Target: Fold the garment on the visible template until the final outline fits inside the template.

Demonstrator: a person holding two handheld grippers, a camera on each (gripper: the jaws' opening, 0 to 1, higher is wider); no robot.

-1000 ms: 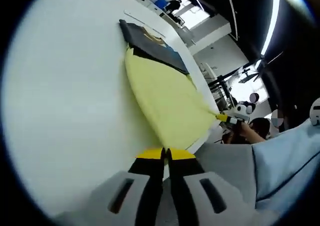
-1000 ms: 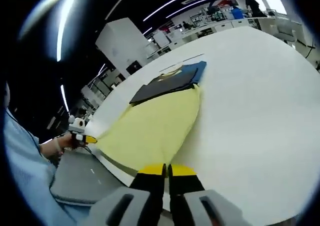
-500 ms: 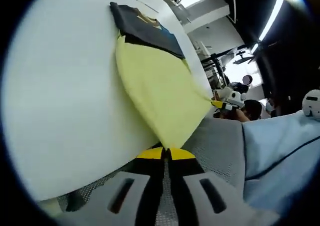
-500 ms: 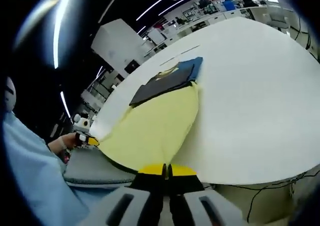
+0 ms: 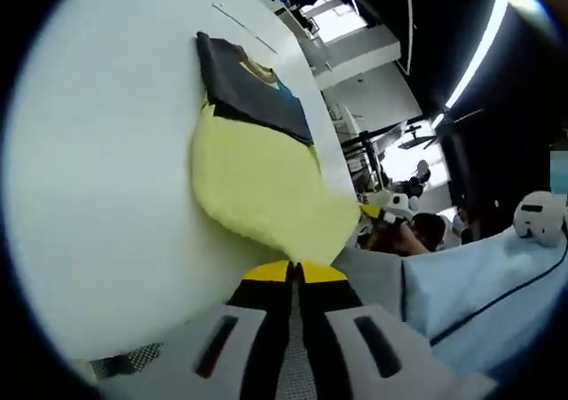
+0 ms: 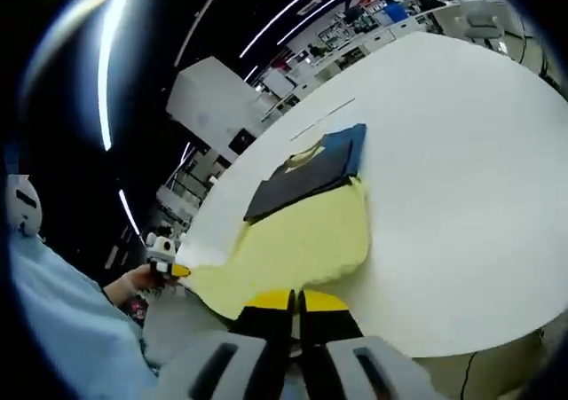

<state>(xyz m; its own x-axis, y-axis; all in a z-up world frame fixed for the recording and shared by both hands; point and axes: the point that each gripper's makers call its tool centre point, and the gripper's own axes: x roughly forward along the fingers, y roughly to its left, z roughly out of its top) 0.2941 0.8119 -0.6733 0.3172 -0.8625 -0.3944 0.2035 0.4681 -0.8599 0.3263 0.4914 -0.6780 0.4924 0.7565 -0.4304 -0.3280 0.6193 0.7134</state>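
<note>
A yellow garment [image 5: 257,187] lies spread on the white table [image 5: 98,169], its near edge slack and rounded. Across its far end lies a dark grey folded piece [image 5: 251,82] with a blue edge [image 6: 348,143]. My left gripper [image 5: 295,272] is shut on the garment's near edge. In the right gripper view the yellow garment [image 6: 297,240] runs down to my right gripper [image 6: 296,299], which is shut on it. Each gripper also appears in the other's view, held by a hand: the right gripper [image 5: 383,210] and the left gripper [image 6: 170,268], each at a garment corner.
A thin line [image 6: 324,117] is marked on the table beyond the dark piece. The table's near edge is close to both grippers. A person's light blue sleeve [image 5: 479,302] and grey mesh [image 5: 373,271] sit beside it. Benches and shelves stand far behind.
The yellow garment was stretched taut into a point toward the grippers. Now its near end sits closer to the dark piece and bulges loosely. Both cameras have shifted.
</note>
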